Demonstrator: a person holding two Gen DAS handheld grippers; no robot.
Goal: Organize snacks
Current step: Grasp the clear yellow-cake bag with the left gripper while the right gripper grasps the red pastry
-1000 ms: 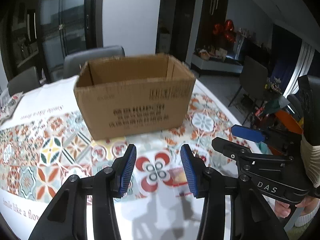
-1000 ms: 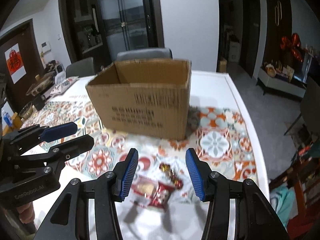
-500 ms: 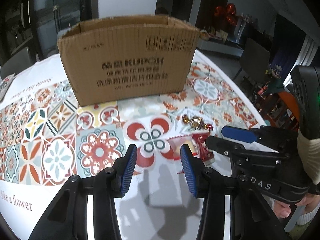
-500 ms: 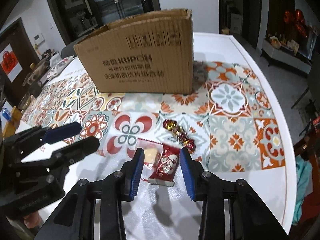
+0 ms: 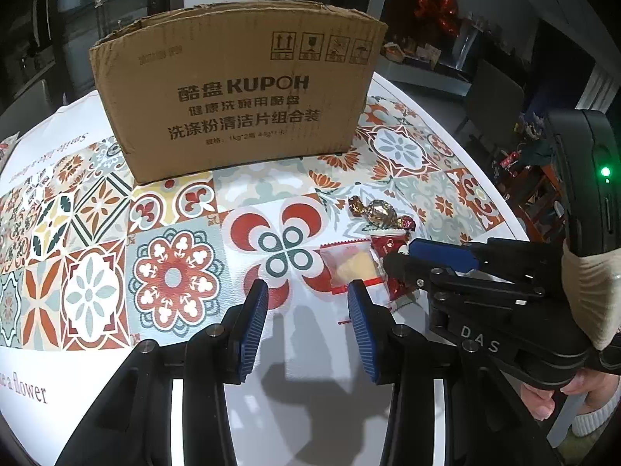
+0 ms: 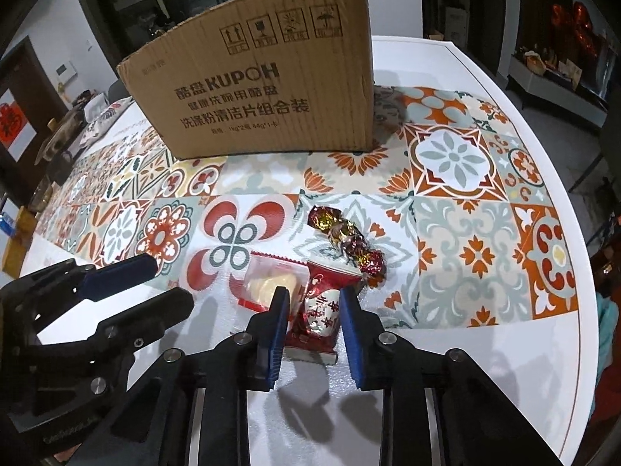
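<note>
Now right tool angled down, straddling red packet.

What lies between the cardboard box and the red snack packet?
In the right wrist view, a string of foil-wrapped candies lies on the patterned tablecloth between cardboard box and red snack packet.

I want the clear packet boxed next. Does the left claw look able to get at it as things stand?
Probably yes. The clear packet lies flat just ahead of the left claw, nothing on top. The right claw, jaws closing around the red packet beside it, crowds that side.
</note>
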